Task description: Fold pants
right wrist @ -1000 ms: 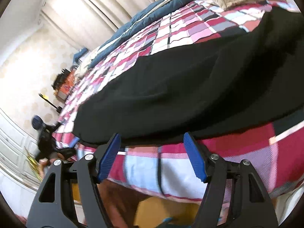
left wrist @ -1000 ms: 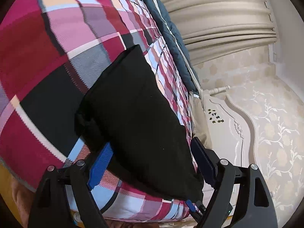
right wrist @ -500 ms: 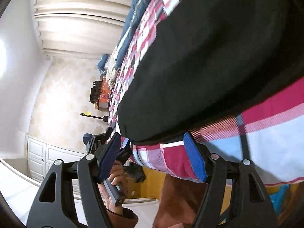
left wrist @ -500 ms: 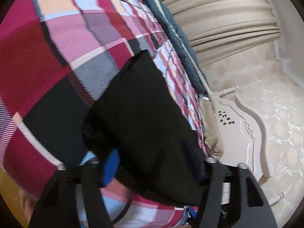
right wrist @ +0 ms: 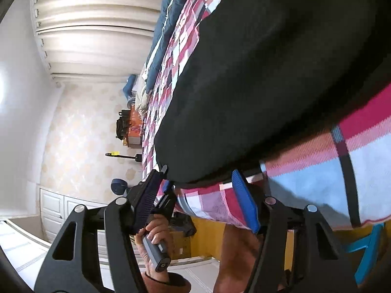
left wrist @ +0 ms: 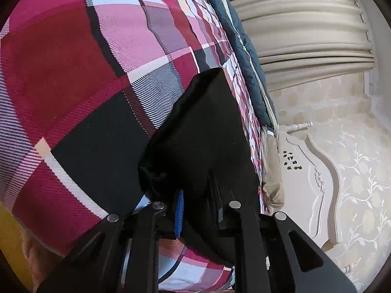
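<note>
Black pants (left wrist: 202,141) lie flat on the plaid bedspread (left wrist: 80,78), near the bed's edge, running away ahead of my fingers. My left gripper (left wrist: 195,207) is clamped on the near corner of the cloth; the fabric bunches up just beyond the pinch. My right gripper (right wrist: 195,195) sits at the other near corner, jaws closing, the hem's edge between them but the pads not pressing it yet. Through its left side I see my other hand (right wrist: 156,234) holding the left tool.

Progress, as I judge it: early. One corner secured, second grab not finished. No fold across the length shows. Lifting and carrying the near end over remains, then smoothing. Curtains (left wrist: 305,24) and headboard (left wrist: 317,183) lie beyond, right of my left fingers.
</note>
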The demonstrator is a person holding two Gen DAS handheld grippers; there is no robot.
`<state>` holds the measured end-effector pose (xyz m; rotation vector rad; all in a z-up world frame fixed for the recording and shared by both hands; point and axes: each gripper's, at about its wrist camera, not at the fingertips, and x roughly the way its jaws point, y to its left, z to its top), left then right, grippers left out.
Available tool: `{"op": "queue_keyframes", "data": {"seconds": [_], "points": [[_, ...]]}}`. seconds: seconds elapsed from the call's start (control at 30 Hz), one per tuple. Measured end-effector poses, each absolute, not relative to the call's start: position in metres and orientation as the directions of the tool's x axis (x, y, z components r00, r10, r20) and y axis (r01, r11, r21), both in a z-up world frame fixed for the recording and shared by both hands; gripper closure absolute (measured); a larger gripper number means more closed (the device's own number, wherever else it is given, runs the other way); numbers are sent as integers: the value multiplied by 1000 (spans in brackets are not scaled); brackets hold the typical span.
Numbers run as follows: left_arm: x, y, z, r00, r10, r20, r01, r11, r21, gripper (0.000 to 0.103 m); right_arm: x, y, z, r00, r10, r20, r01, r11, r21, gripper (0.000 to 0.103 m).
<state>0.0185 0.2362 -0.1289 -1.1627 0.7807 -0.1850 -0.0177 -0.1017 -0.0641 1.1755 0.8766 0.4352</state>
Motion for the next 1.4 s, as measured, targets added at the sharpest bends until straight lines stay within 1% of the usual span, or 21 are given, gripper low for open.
{"op": "queue_keyframes", "data": {"seconds": [0.27,0.3,0.33,0.37,0.4,0.43,0.5,0.63,0.7,0.8,0.87,0.97,1.0,1.07,1.13,1.17,1.2,1.3,1.33,1.37,1.4], "points": [[21,235,-127,727,-514,-456,-259,410,-874,86,-10,-106,-76,646,681,-345,154,326,933,43],[21,235,-126,727,-510,-459,-261,413,-872,86,-8,-105,-77,648,674,-353,157,336,929,50],[21,235,-125,728,-508,-461,-262,415,-871,86,-7,-104,-77,647,670,-365,160,349,923,63],[21,234,-125,730,-502,-463,-264,418,-869,88,-6,-101,-78,642,666,-380,162,366,916,73],[21,233,-124,732,-497,-466,-265,422,-867,90,-3,-98,-81,625,669,-402,166,389,906,92],[20,232,-123,734,-491,-469,-266,427,-864,90,-2,-96,-83,614,673,-414,174,396,902,94],[17,231,-119,742,-473,-475,-271,436,-858,92,-5,-96,-84,617,672,-409,178,387,905,95],[10,230,-108,751,-446,-486,-271,463,-844,92,-11,-93,-66,623,672,-402,125,421,898,95],[8,227,-106,748,-441,-496,-269,483,-834,92,-13,-92,-63,619,668,-413,114,444,889,95],[7,228,-114,734,-436,-521,-281,503,-817,92,-18,-92,-74,593,675,-438,138,450,882,95],[7,230,-124,733,-457,-503,-275,478,-834,92,-19,-96,-86,585,677,-447,156,447,881,95],[8,234,-124,730,-481,-485,-247,475,-844,91,-18,-98,-92,579,698,-421,149,417,896,95],[7,235,-123,727,-486,-485,-244,477,-844,90,-18,-100,-91,570,709,-415,151,406,901,91],[2,236,-118,722,-483,-495,-242,494,-835,90,-20,-103,-91,553,717,-424,157,410,899,81],[-5,235,-109,717,-462,-522,-247,532,-810,87,-28,-110,-87,548,714,-437,159,424,892,76],[-9,234,-104,715,-449,-537,-250,553,-795,83,-32,-115,-85,546,711,-444,157,433,888,74],[-15,232,-97,715,-431,-550,-250,577,-777,82,-39,-123,-81,549,696,-463,159,457,875,70],[-20,224,-79,724,-418,-549,-218,617,-756,81,-57,-156,-67,589,633,-503,165,515,841,61],[-20,217,-70,728,-412,-549,-200,638,-744,81,-65,-168,-64,602,613,-511,172,525,833,60],[-18,211,-62,732,-406,-547,-182,657,-731,76,-73,-185,-60,626,586,-515,184,531,828,60],[-14,206,-57,734,-406,-545,-168,669,-724,66,-81,-208,-54,657,551,-515,199,533,823,60]]}}
